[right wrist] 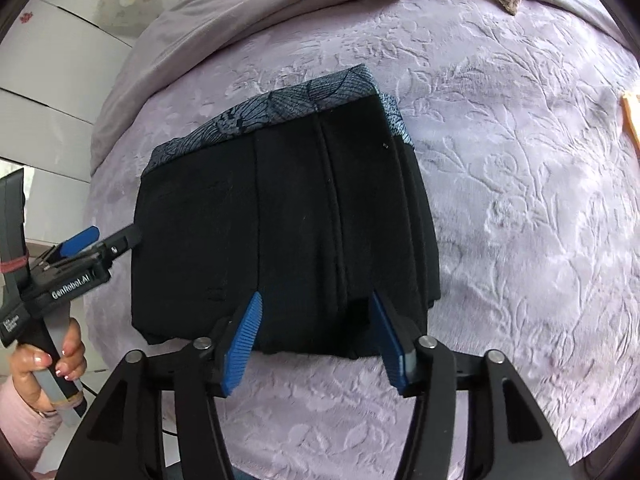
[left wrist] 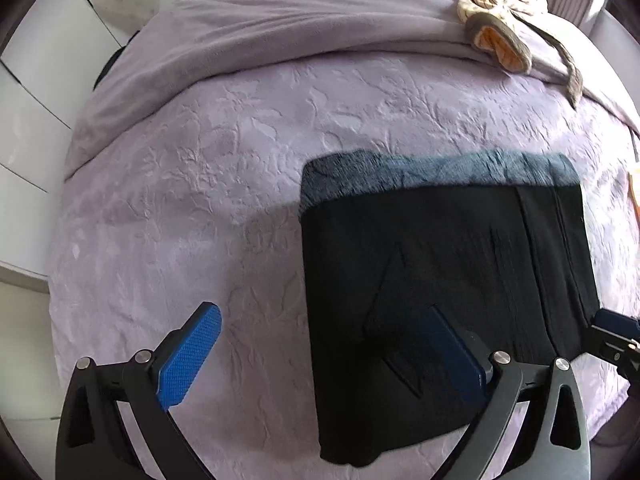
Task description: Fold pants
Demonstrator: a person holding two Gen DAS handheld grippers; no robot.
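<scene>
The black pants (left wrist: pixel 440 260) lie folded into a compact rectangle on the lilac bedspread (left wrist: pixel 200 184), with a blue-grey patterned band along the far edge. They also show in the right wrist view (right wrist: pixel 288 216). My left gripper (left wrist: pixel 324 344) is open, wide apart, above the folded pants' left edge, holding nothing. It also appears in the right wrist view (right wrist: pixel 108 240) at the pants' left side. My right gripper (right wrist: pixel 316 312) is open over the near edge of the pants, empty. Its tip shows in the left wrist view (left wrist: pixel 612 328) at the right.
A beige and grey garment (left wrist: pixel 500 12) lies crumpled at the far right of the bed, on a lilac blanket (left wrist: pixel 280 28). An orange item (right wrist: pixel 632 120) sits at the right edge. White cabinets (left wrist: pixel 32 120) stand to the left.
</scene>
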